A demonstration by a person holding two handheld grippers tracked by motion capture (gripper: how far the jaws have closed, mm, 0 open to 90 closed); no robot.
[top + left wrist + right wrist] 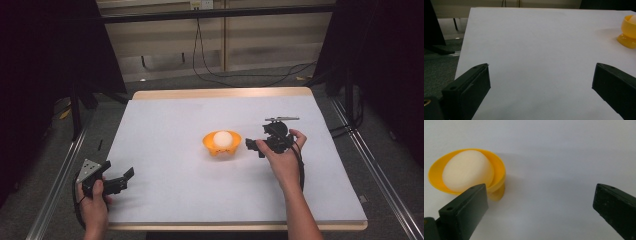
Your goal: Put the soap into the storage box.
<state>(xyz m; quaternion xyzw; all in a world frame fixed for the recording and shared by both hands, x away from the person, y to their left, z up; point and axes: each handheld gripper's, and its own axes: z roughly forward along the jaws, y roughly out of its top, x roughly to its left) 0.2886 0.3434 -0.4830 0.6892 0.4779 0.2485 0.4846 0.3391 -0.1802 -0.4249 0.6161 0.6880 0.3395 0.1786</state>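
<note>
resting in a yellow cup (221, 142), a white egg (223, 138).

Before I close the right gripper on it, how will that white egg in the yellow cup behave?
The white egg looks smooth and rounded, so it may slip or roll once lifted out. It sits loosely in the yellow cup, whose narrow foot suggests it could tip if nudged. Both grippers are open.

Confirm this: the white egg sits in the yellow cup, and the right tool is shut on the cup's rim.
Not quite. The white egg does sit in the yellow cup, but the right tool is open beside the cup, gripping nothing, as the right gripper view shows.
</note>
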